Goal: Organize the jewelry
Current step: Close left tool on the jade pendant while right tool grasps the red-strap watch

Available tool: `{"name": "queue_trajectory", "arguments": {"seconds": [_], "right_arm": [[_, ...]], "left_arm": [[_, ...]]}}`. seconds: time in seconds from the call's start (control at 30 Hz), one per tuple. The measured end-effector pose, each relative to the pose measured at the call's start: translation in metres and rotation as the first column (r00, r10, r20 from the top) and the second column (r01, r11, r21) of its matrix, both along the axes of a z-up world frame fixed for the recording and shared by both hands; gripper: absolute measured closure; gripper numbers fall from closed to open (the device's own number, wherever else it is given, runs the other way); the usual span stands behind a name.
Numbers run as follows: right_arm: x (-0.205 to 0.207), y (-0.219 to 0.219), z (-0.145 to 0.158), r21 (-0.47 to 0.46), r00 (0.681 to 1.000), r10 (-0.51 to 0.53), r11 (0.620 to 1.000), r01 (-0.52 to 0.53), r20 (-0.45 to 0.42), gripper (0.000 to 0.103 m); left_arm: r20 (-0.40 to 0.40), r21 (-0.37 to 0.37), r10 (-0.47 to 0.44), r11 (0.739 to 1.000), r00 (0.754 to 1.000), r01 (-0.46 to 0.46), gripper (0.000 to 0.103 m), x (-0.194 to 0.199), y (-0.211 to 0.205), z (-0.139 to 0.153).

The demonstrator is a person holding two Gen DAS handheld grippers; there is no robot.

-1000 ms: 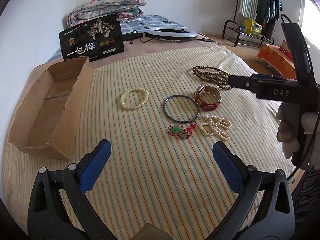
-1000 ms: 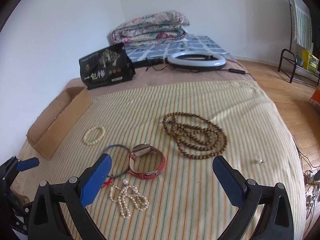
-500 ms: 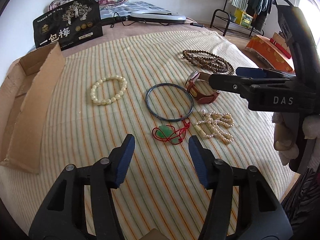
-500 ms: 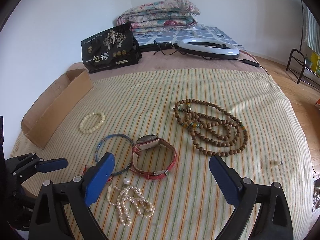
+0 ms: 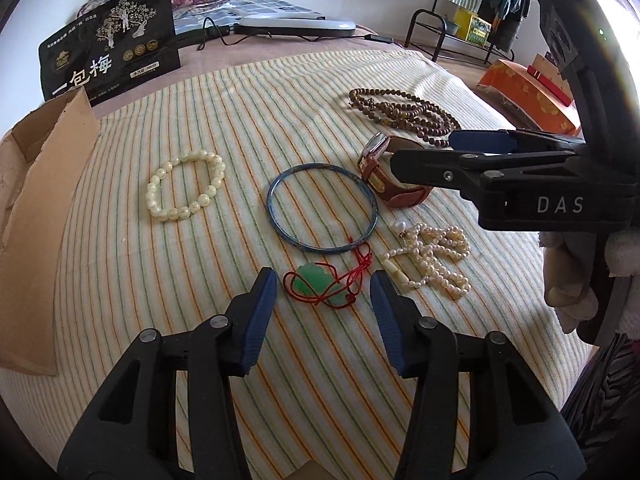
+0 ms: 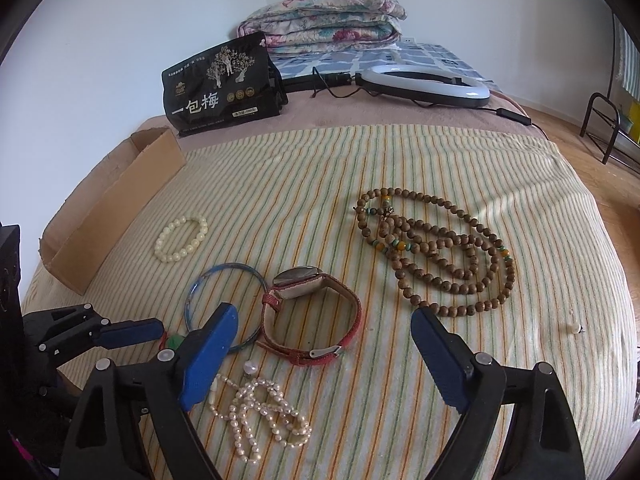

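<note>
Jewelry lies on a striped cloth. My left gripper (image 5: 323, 284) is open, its blue pads on either side of a green pendant on red cord (image 5: 320, 286), not touching it. Beyond lie a blue bangle (image 5: 322, 208), a cream bead bracelet (image 5: 186, 191), a red-strap watch (image 5: 390, 184), a pearl necklace (image 5: 434, 258) and a brown bead necklace (image 5: 404, 112). My right gripper (image 6: 322, 330) is open just above the watch (image 6: 312, 320), with the pearls (image 6: 260, 412) below and the brown beads (image 6: 436, 252) to its right.
An open cardboard box (image 5: 36, 200) lies at the left edge of the cloth (image 6: 108, 216). A black printed bag (image 6: 218, 84), a ring light (image 6: 424, 86) and folded quilts (image 6: 320, 26) sit at the back. A small white bead (image 6: 575, 327) lies far right.
My left gripper has moved forward and down to the green pendant and its jaws have narrowed around it. My right gripper has moved closer to the watch.
</note>
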State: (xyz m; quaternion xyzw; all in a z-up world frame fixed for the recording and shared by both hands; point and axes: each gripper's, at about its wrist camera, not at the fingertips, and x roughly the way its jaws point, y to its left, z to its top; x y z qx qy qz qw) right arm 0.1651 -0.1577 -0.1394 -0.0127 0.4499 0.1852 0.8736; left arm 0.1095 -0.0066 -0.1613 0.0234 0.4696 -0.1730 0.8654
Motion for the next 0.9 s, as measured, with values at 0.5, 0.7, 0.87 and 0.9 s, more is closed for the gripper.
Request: {"name": "queue_trajectory", "arguments": {"seconds": [0.5, 0.7, 0.87, 0.9], "right_arm": [[0.003, 0.015, -0.011, -0.054, 0.999, 0.040, 0.998, -0.041, -0.008, 0.019], [0.004, 0.020, -0.017, -0.092, 0.998, 0.060, 0.994, -0.061, -0.020, 0.037], [0.000, 0.023, -0.016, -0.117, 0.997, 0.073, 0.990, -0.073, -0.005, 0.041], [0.000, 0.023, -0.015, -0.117, 0.997, 0.072, 0.990, -0.072, -0.005, 0.043]], "left_arm": [[-0.006, -0.009, 0.022, 1.000, 1.000, -0.022, 0.085, 0.003, 0.009, -0.004], [-0.008, -0.015, 0.027, 1.000, 1.000, -0.027, 0.088, 0.004, 0.011, -0.004], [-0.014, -0.028, 0.034, 0.999, 0.999, -0.034, 0.088, 0.004, 0.013, -0.004], [-0.015, -0.030, 0.035, 0.999, 0.999, -0.035, 0.088, 0.004, 0.013, -0.003]]}}
